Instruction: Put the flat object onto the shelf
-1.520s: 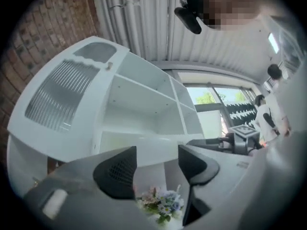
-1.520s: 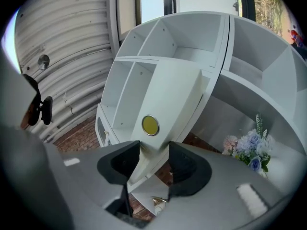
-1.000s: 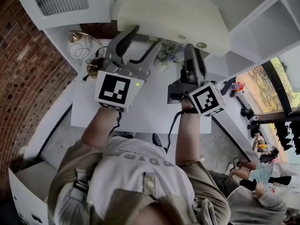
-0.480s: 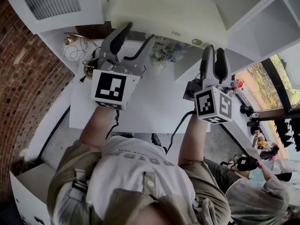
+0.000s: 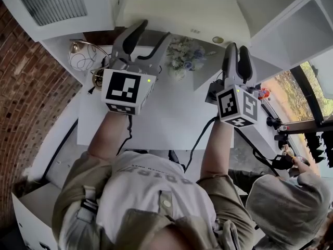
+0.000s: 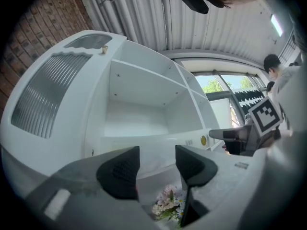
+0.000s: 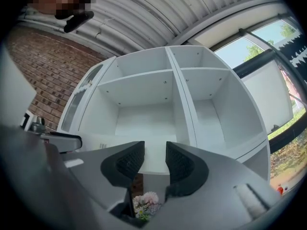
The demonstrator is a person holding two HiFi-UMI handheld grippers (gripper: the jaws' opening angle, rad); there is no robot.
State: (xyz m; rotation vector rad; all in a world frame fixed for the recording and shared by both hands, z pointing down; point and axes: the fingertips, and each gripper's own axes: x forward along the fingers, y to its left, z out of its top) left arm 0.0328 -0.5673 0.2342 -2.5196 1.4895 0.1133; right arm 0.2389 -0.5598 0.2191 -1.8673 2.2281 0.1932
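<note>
The white shelf unit (image 5: 182, 12) fills the top of the head view, and its bare compartments face both gripper views (image 6: 144, 75) (image 7: 180, 109). My left gripper (image 5: 153, 31) (image 6: 157, 164) is raised toward it above the white table (image 5: 166, 121). It is open, and its jaws have just been closing with nothing between them. My right gripper (image 5: 238, 48) (image 7: 154, 159) is held up beside it, its jaws a narrow gap apart and empty. I cannot pick out the flat object for certain.
A bunch of pale flowers (image 5: 184, 59) (image 6: 165, 202) (image 7: 144, 202) stands at the table's back edge between the grippers. A glass globe ornament (image 5: 83, 56) sits at the back left. A brick wall (image 5: 26, 87) runs on the left. A bystander (image 5: 283, 202) crouches at the lower right.
The right gripper has rolled so that both jaws show side by side, and it has moved right and up toward the shelf. The left gripper has shifted slightly. The bystander has come closer.
</note>
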